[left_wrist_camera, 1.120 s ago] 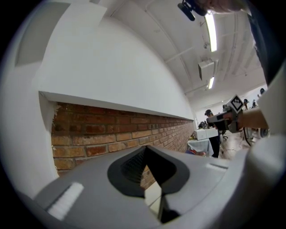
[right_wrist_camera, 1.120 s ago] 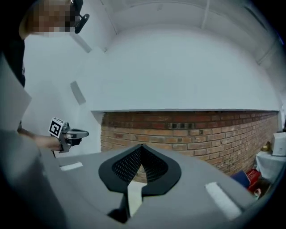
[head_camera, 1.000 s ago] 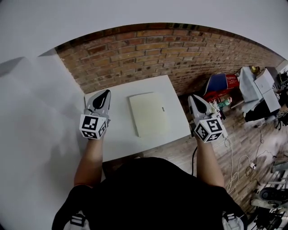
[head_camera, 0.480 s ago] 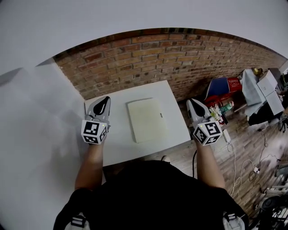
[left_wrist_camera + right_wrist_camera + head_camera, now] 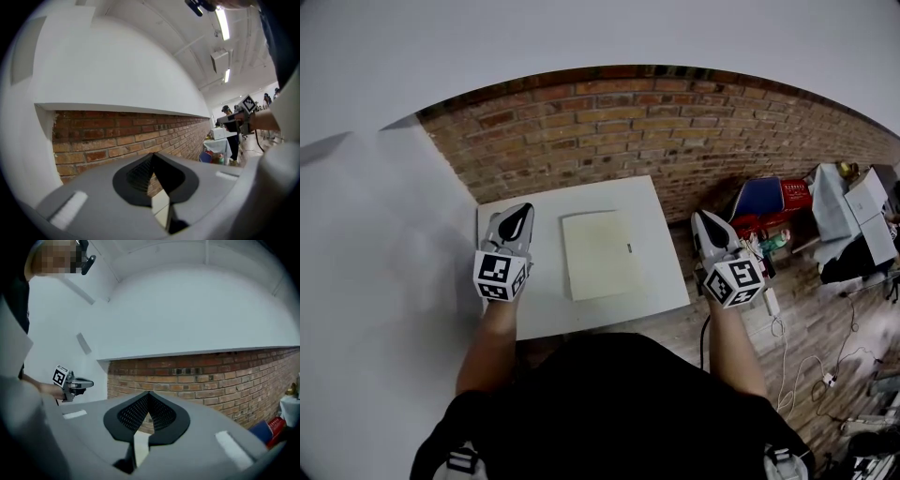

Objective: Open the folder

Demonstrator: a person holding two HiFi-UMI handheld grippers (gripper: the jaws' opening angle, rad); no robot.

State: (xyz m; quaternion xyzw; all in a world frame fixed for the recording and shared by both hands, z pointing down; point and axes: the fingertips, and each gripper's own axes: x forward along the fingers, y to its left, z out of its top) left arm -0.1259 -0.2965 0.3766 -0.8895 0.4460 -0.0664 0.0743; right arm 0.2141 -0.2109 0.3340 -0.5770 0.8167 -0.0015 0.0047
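Observation:
A pale cream folder point(image 5: 599, 253) lies flat and closed in the middle of the small white table point(image 5: 544, 298), with a small dark label near its right edge. My left gripper point(image 5: 522, 212) hovers over the table's left side, apart from the folder, jaws shut with nothing in them. My right gripper point(image 5: 704, 218) hangs off the table's right edge over the floor, jaws also shut and empty. In the left gripper view the closed jaws point(image 5: 152, 159) point at the brick wall; the right gripper view shows its jaws point(image 5: 149, 397) meeting at the tip.
A brick wall point(image 5: 656, 122) runs behind the table, with a white wall point(image 5: 375, 244) to the left. Right of the table are a red and blue chair point(image 5: 764, 202), cluttered tables point(image 5: 853, 211) and cables point(image 5: 797, 356) on the wooden floor.
Both grippers have drifted a little in the head view, the left one slightly right and down, and the view has shifted so the table and folder sit lower. Both jaws stay shut.

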